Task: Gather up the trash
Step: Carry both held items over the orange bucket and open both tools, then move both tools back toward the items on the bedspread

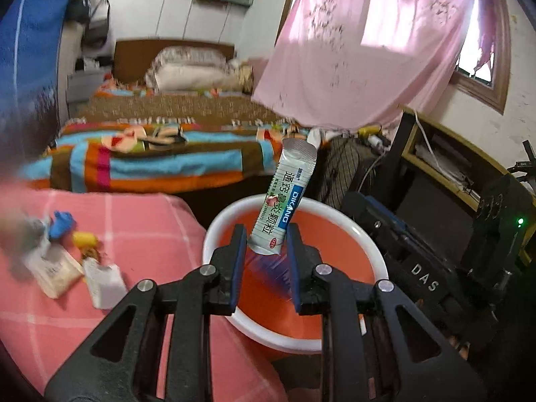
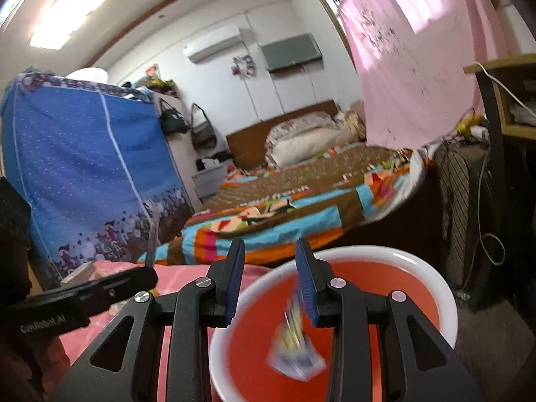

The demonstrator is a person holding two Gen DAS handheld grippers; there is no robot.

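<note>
Above the red basin [image 1: 338,234] with the white rim: left gripper [image 1: 264,238], jaws narrow, pinching the lower end of a green-and-white medicine sachet [image 1: 284,201] that stands up tilted. Over the same basin, right gripper [image 2: 269,258], jaws apart and holding nothing; blurred wrapper [image 2: 296,351] below them. More scraps [image 1: 67,261] on the pink checked cloth [image 1: 140,227].

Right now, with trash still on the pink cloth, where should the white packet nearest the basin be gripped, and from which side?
Pinch the white packet across its short width near the notched top edge, coming from above. It lies flat on the soft pink cloth, so a pinch can likely dig in beside its long edges.
</note>
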